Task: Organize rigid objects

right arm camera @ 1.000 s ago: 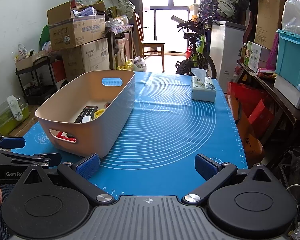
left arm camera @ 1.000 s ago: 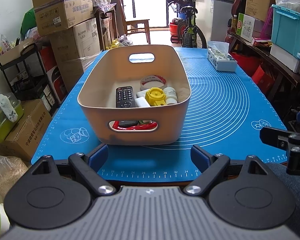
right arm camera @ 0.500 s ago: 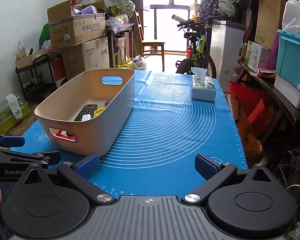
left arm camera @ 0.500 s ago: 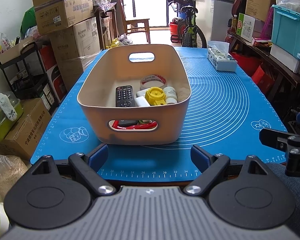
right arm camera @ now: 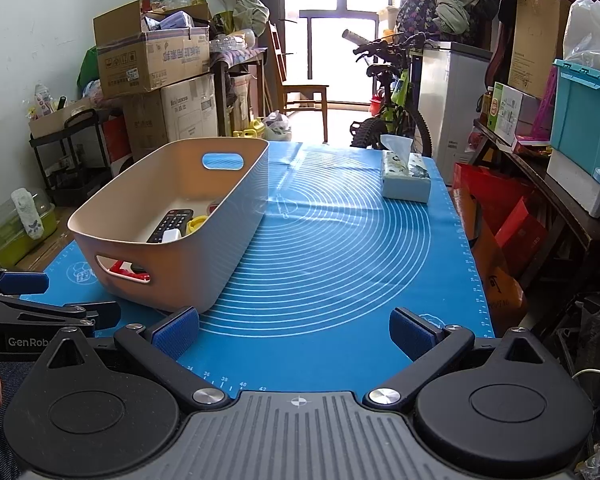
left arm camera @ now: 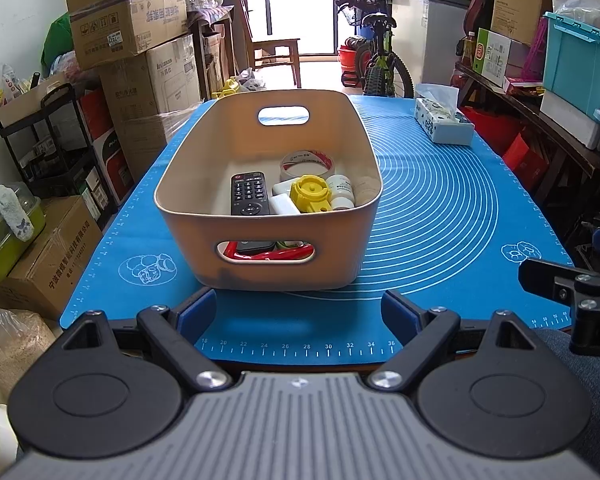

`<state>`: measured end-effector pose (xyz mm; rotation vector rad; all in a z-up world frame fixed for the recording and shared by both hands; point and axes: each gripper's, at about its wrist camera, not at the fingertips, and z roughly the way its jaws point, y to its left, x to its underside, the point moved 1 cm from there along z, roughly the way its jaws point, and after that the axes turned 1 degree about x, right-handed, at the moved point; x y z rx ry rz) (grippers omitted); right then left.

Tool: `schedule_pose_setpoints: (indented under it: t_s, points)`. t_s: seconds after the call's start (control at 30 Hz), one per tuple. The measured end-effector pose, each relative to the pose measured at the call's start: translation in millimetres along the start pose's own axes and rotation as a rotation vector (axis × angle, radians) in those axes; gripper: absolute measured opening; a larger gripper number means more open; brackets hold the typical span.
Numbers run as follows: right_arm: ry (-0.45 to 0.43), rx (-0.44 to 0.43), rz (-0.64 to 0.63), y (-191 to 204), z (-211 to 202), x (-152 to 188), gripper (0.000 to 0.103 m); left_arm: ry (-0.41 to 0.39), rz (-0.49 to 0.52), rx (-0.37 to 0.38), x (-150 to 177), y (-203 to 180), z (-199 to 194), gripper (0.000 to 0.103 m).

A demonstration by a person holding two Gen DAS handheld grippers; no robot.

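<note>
Both your grippers sit wide open and empty at the near edge of the mat.
Left wrist view: your left gripper (left arm camera: 302, 314) faces the tub (left arm camera: 268, 256), which holds a remote (left arm camera: 250, 194), tape roll (left arm camera: 308, 164) and yellow cap (left arm camera: 310, 194). Right wrist view: your right gripper (right arm camera: 296, 334) is over bare blue mat (right arm camera: 340, 260), tub (right arm camera: 204, 272) to its left, tissue box (right arm camera: 406, 180) far right.
</note>
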<state>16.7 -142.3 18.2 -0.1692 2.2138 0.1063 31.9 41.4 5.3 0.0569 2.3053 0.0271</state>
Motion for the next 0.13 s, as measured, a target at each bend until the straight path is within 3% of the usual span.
schedule_pose_setpoints:
  t_s: [0.13]
  points:
    - [0.000,0.000,0.000,0.1,0.1,0.1,0.100,0.000,0.000,0.001,0.1,-0.5,0.1,0.089]
